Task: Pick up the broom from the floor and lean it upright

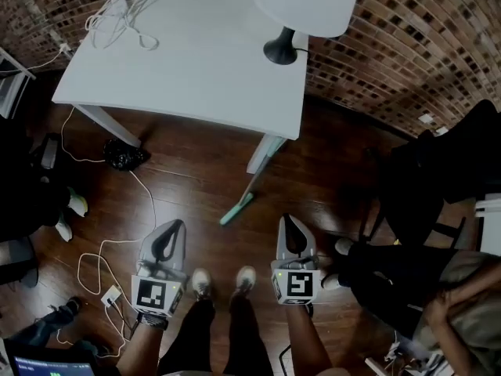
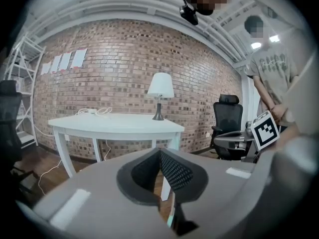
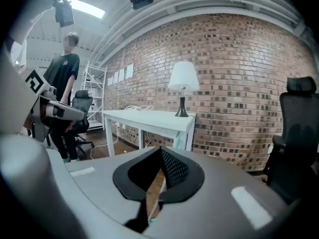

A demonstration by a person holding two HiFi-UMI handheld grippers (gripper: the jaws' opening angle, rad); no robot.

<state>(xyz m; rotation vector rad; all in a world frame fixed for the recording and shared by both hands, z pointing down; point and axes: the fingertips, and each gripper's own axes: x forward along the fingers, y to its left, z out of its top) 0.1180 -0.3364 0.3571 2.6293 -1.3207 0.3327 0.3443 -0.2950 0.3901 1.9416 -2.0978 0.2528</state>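
Note:
The broom (image 1: 244, 196) stands tilted on the dark wood floor, its teal end (image 1: 236, 209) down and its thin handle running up against the white table's leg (image 1: 263, 153). My left gripper (image 1: 174, 224) hangs near the floor cables, left of and nearer me than the broom, jaws shut and empty. My right gripper (image 1: 286, 219) is to the right of the teal end, also shut with nothing in it. In the left gripper view the gripper (image 2: 160, 152) faces the table, and a sliver of teal (image 2: 171, 219) shows below the pads. The right gripper view shows the shut gripper (image 3: 161, 149) likewise.
A white table (image 1: 180, 61) carries a lamp (image 1: 286, 45) and coiled cables (image 1: 125, 10). White cables (image 1: 102, 257) trail over the floor at left. A black office chair (image 1: 438, 178) and a seated person (image 1: 407, 280) are at right. Another person (image 3: 65, 83) stands at left.

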